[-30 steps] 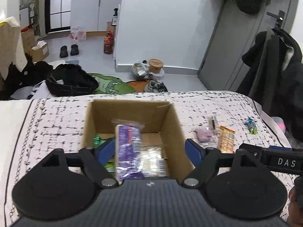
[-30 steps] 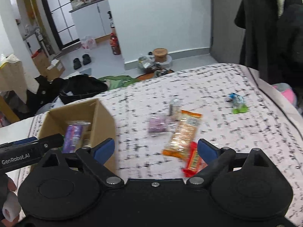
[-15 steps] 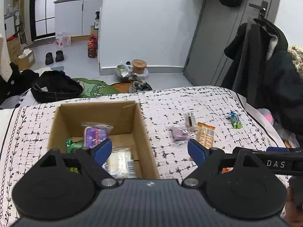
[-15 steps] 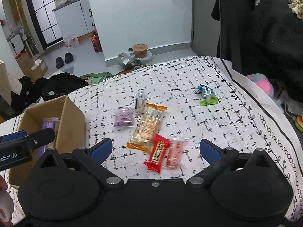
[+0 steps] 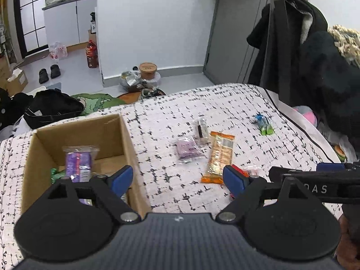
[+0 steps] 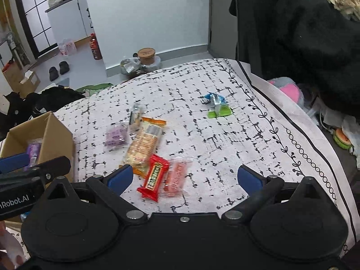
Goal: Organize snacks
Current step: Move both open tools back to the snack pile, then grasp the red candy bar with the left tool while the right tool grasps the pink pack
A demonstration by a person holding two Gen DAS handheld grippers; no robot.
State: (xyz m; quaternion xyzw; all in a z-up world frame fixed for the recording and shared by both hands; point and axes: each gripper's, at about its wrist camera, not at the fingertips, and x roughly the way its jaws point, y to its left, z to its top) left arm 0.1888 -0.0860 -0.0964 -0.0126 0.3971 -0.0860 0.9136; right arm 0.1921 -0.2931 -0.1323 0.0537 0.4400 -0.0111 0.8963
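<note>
A cardboard box (image 5: 126, 135) (image 6: 58, 139) stands at the left of the bed with a purple packet (image 5: 77, 164) and other snacks inside. Loose on the patterned cover lie an orange cracker pack (image 5: 219, 155) (image 6: 145, 141), a red bar (image 6: 154, 177), a pink packet (image 6: 176, 175), a small purple packet (image 5: 186, 148) (image 6: 115, 135), a dark-and-clear stick packet (image 5: 202, 128) and a blue-green candy (image 5: 264, 124) (image 6: 216, 105). My left gripper (image 5: 177, 177) is open and empty, just right of the box. My right gripper (image 6: 183, 176) is open and empty, hovering over the red bar and pink packet.
The bed's right edge (image 6: 315, 157) drops to clutter and a pink plush (image 6: 288, 87). Dark coats (image 5: 303, 56) hang at the right. Beyond the bed's far edge the floor holds a black bag (image 5: 54, 108), a bottle (image 5: 92, 54) and jars (image 5: 147, 69).
Both grippers have swung right, away from the box. The left one left the purple packet in the box; the right one now frames the red bar and pink packet.
</note>
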